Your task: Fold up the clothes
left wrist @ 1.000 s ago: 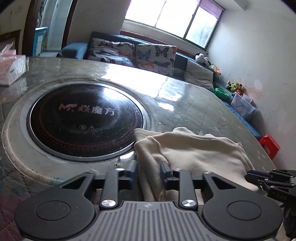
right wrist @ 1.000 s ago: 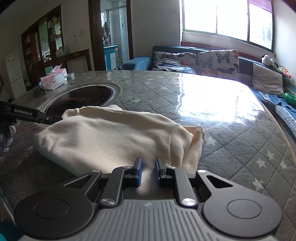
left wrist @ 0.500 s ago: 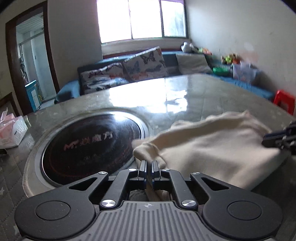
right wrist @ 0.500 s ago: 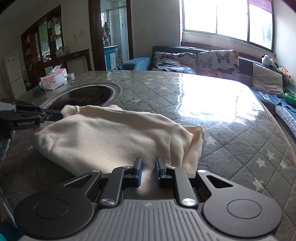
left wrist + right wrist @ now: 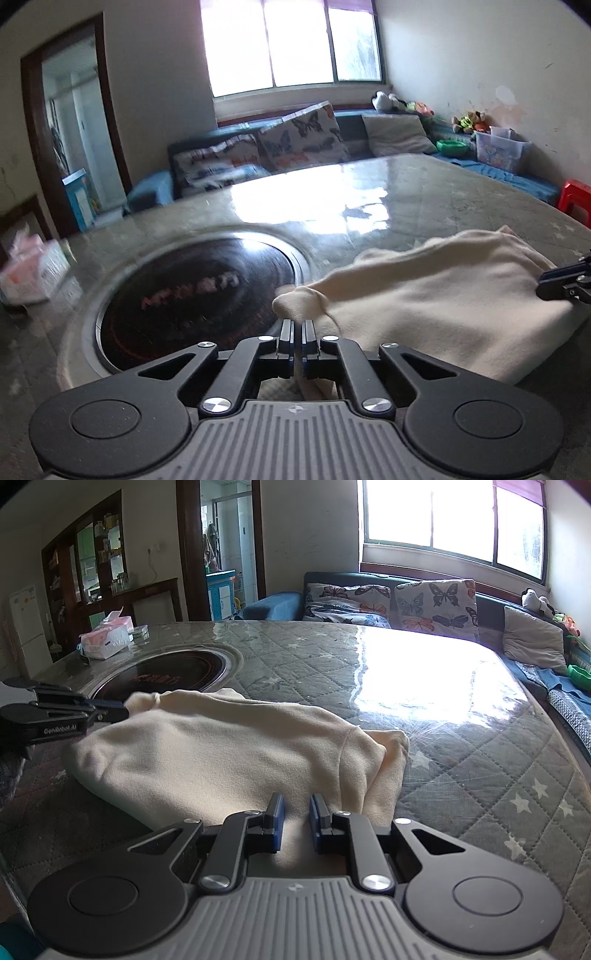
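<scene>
A cream garment lies partly folded on the quilted table; it also shows in the left wrist view. My left gripper is shut on the garment's left edge and lifts it a little above the table; it shows at the left of the right wrist view. My right gripper rests over the garment's near right edge, jaws a small way apart with cloth between them. Its tip shows at the right edge of the left wrist view.
A round black induction cooktop is set into the table left of the garment. A tissue box stands at the table's far left. A sofa with butterfly cushions runs behind the table. A red stool stands at the right.
My left gripper has closed on the garment's left edge and raised it, swinging its view up and to the right. The right gripper has stayed in place.
</scene>
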The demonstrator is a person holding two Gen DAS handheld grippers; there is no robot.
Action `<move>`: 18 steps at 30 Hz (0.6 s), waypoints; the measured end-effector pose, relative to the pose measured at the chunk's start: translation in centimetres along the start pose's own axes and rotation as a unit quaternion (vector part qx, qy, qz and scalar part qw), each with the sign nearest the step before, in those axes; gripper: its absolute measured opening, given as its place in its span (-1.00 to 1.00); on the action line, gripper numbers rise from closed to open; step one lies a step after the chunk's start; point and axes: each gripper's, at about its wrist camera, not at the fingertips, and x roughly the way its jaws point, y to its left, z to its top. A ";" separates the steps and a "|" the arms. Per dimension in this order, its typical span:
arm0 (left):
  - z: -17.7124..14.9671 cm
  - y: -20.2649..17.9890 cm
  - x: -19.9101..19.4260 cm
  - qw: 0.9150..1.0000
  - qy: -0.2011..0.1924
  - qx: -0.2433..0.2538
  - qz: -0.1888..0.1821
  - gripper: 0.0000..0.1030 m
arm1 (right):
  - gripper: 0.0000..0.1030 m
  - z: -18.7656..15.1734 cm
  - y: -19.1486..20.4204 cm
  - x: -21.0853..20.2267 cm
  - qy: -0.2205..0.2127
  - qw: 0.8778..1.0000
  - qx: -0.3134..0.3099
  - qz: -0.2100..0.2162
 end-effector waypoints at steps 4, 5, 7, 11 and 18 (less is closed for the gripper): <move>-0.2 -0.3 0.2 1.000 -0.007 0.015 0.013 -0.93 | -0.72 0.0 0.2 0.1 0.003 1.000 -0.006 -0.003; -0.2 -0.4 0.2 1.000 -0.009 0.019 0.017 -0.93 | -0.72 0.0 0.3 0.1 0.003 1.000 -0.006 -0.004; -0.3 -0.4 0.2 0.999 -0.013 0.024 0.021 -0.92 | -0.72 0.0 0.3 0.1 0.004 1.000 -0.007 -0.004; 0.4 -0.1 -1.1 1.000 -0.021 0.006 -0.005 -0.82 | -0.72 0.0 0.5 0.0 0.004 1.000 -0.010 -0.006; 1.4 0.2 -3.3 0.998 -0.034 -0.021 -0.052 -0.82 | -0.42 0.9 1.6 -0.8 -0.011 1.000 -0.023 -0.002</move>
